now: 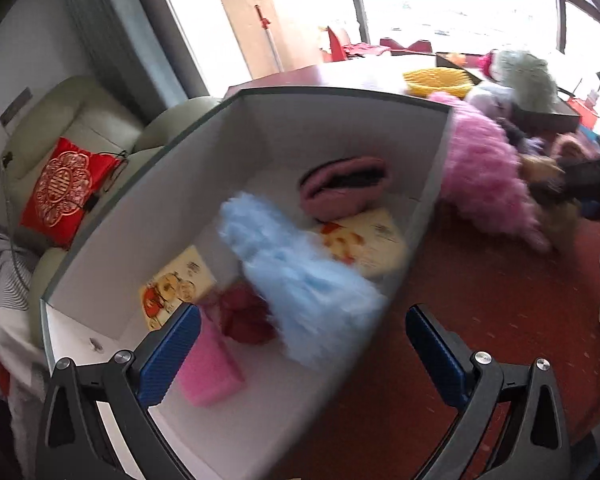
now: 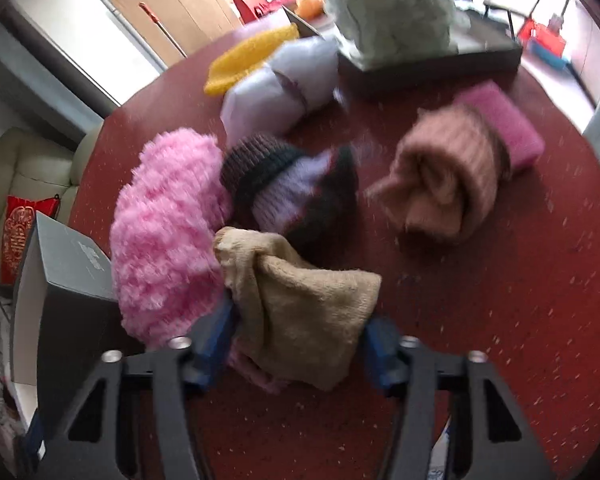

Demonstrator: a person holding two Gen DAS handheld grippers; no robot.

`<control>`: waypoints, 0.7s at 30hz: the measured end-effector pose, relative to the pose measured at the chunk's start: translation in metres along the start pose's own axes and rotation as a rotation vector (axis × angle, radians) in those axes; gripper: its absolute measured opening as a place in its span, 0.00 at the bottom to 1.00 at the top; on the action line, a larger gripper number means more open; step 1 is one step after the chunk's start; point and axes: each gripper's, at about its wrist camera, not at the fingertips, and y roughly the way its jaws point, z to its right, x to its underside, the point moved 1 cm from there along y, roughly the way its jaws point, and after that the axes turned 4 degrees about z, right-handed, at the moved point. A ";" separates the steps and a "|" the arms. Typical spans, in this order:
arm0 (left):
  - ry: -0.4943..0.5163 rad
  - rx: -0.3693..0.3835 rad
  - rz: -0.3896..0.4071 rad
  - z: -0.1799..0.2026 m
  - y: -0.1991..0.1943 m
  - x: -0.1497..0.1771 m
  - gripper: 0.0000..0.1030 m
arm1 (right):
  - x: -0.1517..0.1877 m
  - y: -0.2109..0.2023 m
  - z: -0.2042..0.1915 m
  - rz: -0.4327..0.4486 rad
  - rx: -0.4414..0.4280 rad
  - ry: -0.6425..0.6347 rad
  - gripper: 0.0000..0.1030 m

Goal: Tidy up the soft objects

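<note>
In the left wrist view a white-lined box (image 1: 340,128) stands on the red table. Inside lie a fluffy light-blue piece (image 1: 300,280), a pink knitted hat (image 1: 344,190), a dark red cloth (image 1: 246,316) and a pink sponge-like block (image 1: 210,368). My left gripper (image 1: 302,344) is open above the box's near edge; the blue piece is blurred in front of it. In the right wrist view my right gripper (image 2: 300,344) is shut on a tan knitted cloth (image 2: 304,308). Beside it lie a fluffy pink piece (image 2: 168,232) and a purple-black beanie (image 2: 296,188).
Further out on the red table (image 2: 500,300) lie a brown ribbed roll (image 2: 448,176), a magenta folded cloth (image 2: 504,124), a white bundle (image 2: 280,88), a yellow knit (image 2: 248,60) and a pale green fluffy piece (image 2: 392,12) on a dark tray. A sofa with a red cushion (image 1: 60,188) stands left.
</note>
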 end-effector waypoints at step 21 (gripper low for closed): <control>0.196 0.319 -0.014 0.106 -0.060 -0.006 1.00 | 0.073 -0.108 0.126 0.176 0.093 0.071 0.34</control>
